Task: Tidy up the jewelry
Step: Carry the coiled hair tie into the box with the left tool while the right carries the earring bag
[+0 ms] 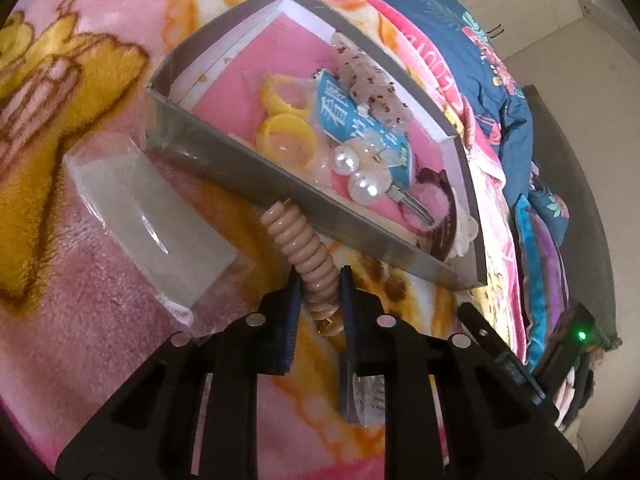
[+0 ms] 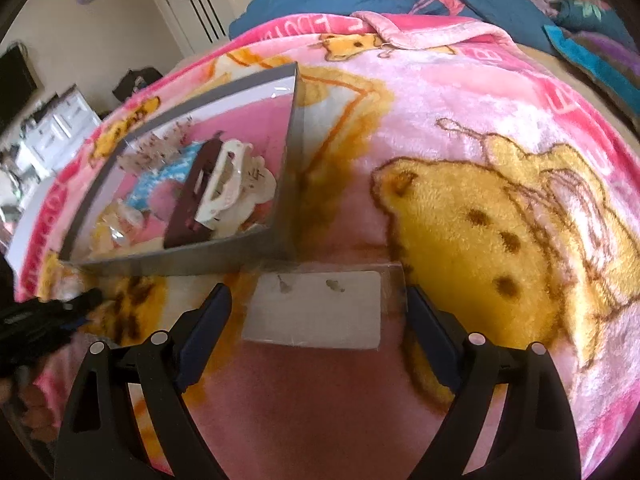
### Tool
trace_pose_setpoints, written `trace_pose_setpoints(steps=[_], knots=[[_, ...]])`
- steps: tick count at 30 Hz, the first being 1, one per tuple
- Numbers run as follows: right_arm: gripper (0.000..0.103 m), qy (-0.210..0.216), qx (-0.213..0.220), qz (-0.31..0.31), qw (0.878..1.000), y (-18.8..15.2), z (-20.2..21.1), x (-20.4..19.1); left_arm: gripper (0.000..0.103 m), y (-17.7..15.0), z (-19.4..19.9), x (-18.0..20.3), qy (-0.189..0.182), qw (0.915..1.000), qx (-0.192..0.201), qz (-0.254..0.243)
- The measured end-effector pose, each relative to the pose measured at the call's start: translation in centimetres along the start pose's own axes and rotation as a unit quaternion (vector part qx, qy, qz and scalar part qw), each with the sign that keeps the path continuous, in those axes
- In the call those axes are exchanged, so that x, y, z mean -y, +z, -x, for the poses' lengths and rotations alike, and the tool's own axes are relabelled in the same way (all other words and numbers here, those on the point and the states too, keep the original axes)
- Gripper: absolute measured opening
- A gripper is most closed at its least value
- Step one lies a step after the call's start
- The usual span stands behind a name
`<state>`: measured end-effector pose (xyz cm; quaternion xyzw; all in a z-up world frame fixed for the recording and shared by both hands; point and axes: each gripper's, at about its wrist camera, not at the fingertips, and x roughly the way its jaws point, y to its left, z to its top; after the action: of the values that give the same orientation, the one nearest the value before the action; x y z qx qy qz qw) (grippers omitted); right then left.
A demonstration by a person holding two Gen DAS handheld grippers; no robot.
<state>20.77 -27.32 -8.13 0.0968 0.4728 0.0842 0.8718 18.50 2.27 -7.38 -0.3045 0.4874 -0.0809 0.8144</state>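
Note:
In the left wrist view my left gripper [image 1: 322,280] is shut on a beige spiral hair tie [image 1: 296,240] that lies on the blanket against the front wall of a grey box [image 1: 256,168]. The box has a pink lining and holds yellow rings [image 1: 284,132], two pearl earrings [image 1: 356,174], a blue card [image 1: 352,120] and a speckled clip [image 1: 368,80]. In the right wrist view my right gripper [image 2: 318,294] stands open, one finger on each side of a clear packet with a white earring card [image 2: 316,312]. Its pads do not touch the packet.
Everything lies on a pink fleece blanket with yellow bears [image 2: 500,220]. The grey box [image 2: 180,262] is to the left of the packet [image 1: 148,216], with a white claw clip [image 2: 224,188] and a dark clip [image 2: 196,200] in it. A blue quilt [image 1: 480,60] is heaped behind. The left gripper [image 2: 48,316] shows at the far left.

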Motion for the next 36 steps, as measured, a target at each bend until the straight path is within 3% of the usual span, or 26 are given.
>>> trace_pose_setpoints(steps=[4, 5, 14, 22, 36], knots=[[0.060, -0.035, 0.006, 0.046, 0.998, -0.6, -0.2, -0.8, 0.011, -0.3, 0.6, 0.4, -0.002, 0.9999, 0.004, -0.013], [0.058, -0.033, 0.009, 0.049, 0.998, -0.7, 0.0, -0.8, 0.011, -0.4, 0.9, 0.6, -0.001, 0.9998, 0.007, -0.018], [0.057, 0.010, 0.041, 0.066, 0.997, -1.7, 4.1, -0.7, 0.011, -1.3, 4.3, 2.8, 0.002, 0.9962, 0.045, -0.074], [0.057, 0.038, 0.065, 0.091, 0.993, -1.3, 7.3, -3.1, 0.011, -1.0, 7.4, 3.6, 0.011, 0.9910, 0.082, -0.105], [0.057, 0.086, 0.096, 0.143, 0.981, 1.4, 8.4, -10.0, 0.011, 1.6, 10.5, 0.7, 0.037, 0.9880, 0.129, -0.076]])
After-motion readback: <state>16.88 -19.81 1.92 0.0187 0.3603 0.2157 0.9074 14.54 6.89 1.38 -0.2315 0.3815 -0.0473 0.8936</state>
